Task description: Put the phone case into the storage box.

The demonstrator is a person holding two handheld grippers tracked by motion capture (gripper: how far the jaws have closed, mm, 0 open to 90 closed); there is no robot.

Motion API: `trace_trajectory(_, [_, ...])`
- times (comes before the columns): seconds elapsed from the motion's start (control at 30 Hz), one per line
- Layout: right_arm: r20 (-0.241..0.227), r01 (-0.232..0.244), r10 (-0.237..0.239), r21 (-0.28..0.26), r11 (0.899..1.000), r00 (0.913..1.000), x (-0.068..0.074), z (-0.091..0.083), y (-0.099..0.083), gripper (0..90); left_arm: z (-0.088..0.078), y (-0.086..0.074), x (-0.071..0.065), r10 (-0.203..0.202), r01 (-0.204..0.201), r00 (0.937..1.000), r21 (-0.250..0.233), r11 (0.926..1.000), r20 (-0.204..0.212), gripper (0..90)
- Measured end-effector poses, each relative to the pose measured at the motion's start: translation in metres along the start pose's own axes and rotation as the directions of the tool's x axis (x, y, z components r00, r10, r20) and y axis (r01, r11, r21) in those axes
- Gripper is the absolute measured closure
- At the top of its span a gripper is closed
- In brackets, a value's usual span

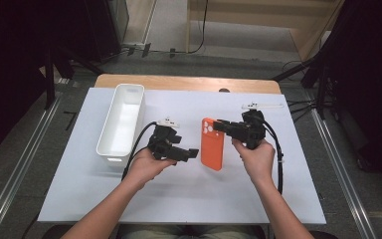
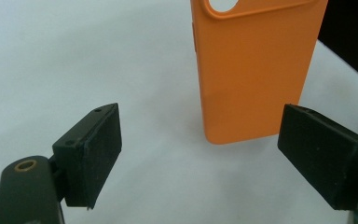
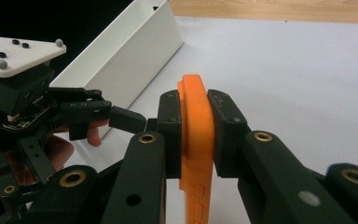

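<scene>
Black tongs [image 1: 219, 127], brass-ringed pivots, black trailing cables.

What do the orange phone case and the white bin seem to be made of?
Orange phone case: probably silicone or soft matte plastic; its surface is smooth and even, without sharp reflections, and its corners are rounded. The right gripper is clamped on its edge.

White bin: probably rigid plastic, slightly glossy; its walls are thin and straight, with a rolled rim and soft highlights inside.

Neither material is certain from looks alone.

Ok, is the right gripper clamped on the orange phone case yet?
Yes. The right gripper is shut on the orange phone case: both pads press its faces at the camera-cutout end. The left gripper stands open.
</scene>
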State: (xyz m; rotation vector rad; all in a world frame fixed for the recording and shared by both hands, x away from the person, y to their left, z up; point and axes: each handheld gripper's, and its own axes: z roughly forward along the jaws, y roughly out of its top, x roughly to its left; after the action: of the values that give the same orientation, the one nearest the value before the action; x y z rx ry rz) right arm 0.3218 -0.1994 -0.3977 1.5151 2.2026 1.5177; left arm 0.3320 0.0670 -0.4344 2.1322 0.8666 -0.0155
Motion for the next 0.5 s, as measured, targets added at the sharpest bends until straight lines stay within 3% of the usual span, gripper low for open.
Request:
trace_trajectory(0.03, [0.0, 0.016, -0.016, -0.006, 1.0, 0.9999, 0.001, -0.001, -0.002, 74.9, 0.0, 0.001, -0.002, 0.018, -0.018, 0.9997, 0.022, 0.9996, -0.014, 13.3])
trace_trajectory(0.2, [-0.001, 0.043, -0.043, -0.009, 0.999, 0.9991, 0.003, 0.0, -0.006, 74.9, 0.0, 0.001, -0.002, 0.034, -0.034, 0.9994, 0.025, 0.9991, -0.008, 13.3])
trace_trajectory(0.33, [0.003, 0.051, -0.051, -0.007, 0.999, 0.9987, 0.003, 0.001, -0.012, 74.9, -0.003, 0.002, -0.001, 0.046, -0.046, 0.9988, 0.005, 0.9989, -0.013, 13.2])
trace_trajectory(0.37, [0.002, 0.06, -0.06, -0.022, 0.998, 0.9982, 0.004, 0.001, -0.014, 74.9, -0.004, 0.002, -0.001, 0.052, -0.052, 0.9986, -0.019, 0.9985, -0.01, 13.2])
trace_trajectory(0.5, [0.013, 0.086, -0.085, -0.05, 0.995, 0.9963, 0.007, -0.001, -0.018, 74.9, -0.004, 0.002, -0.001, 0.061, -0.061, 0.9981, -0.014, 0.9981, -0.006, 13.2])
